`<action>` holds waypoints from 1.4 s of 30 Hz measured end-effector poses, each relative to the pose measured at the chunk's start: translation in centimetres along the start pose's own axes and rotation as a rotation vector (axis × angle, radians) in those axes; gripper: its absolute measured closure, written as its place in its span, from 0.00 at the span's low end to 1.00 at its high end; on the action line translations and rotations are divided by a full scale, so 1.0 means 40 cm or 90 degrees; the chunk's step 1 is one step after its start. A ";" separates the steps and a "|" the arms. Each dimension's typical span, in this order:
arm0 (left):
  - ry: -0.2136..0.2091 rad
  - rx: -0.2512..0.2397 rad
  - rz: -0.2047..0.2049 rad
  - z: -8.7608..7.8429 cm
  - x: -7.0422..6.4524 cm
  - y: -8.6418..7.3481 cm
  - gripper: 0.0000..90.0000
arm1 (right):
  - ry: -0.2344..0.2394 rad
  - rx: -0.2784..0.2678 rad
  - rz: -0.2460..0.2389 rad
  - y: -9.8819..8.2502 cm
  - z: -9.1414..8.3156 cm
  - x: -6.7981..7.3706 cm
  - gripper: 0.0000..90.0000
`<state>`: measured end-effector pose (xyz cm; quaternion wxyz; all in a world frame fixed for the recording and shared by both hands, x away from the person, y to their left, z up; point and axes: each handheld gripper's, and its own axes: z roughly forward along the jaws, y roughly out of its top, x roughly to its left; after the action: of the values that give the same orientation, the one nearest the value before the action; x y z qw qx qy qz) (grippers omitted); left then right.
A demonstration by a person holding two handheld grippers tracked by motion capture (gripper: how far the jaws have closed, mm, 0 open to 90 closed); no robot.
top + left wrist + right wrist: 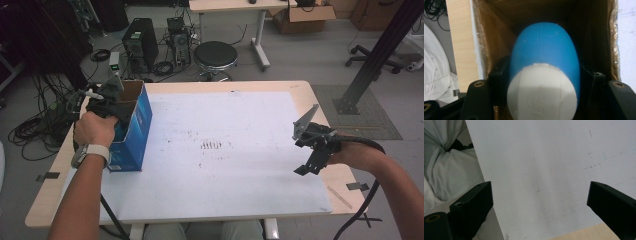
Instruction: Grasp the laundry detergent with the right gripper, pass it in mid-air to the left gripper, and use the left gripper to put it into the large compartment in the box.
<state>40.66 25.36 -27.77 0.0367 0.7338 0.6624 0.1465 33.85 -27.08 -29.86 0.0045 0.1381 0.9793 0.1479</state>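
Observation:
A blue, egg-shaped object [544, 47] with a white blunt end sits between the jaws of my left gripper [544, 77], which is shut on it. The object hangs inside an open cardboard box [491, 37], brown within. In the high view that box [136, 125] is blue outside and stands at the table's left edge, with my left gripper [111, 106] dipping into its top. My right gripper [306, 167] hovers near the table's right edge. Its jaws stand wide apart over the white sheet [536, 157], and the right gripper [539, 195] is open with nothing between them.
A white sheet [225, 150] covers most of the wooden table [310, 90]. On the floor behind are a black stool [215, 55], computer towers [139, 42] with cables, and a black slanted post [380, 50] at the right. White cloth [446, 170] lies beside the table.

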 end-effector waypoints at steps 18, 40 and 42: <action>-0.014 -0.006 -0.005 0.004 0.012 -0.005 0.42 | 0.003 0.005 0.000 0.006 0.008 0.005 0.07; -0.064 -0.037 -0.009 -0.083 0.038 -0.016 0.24 | -0.007 0.002 -0.001 -0.001 -0.015 0.024 0.07; -0.064 -0.036 -0.001 -0.101 0.038 -0.016 0.22 | -0.009 -0.001 -0.002 0.000 -0.023 0.027 0.07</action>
<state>39.11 26.35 -23.82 0.0906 0.7381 0.6562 0.1277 32.77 -27.04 -28.96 0.0117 0.1373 0.9794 0.1479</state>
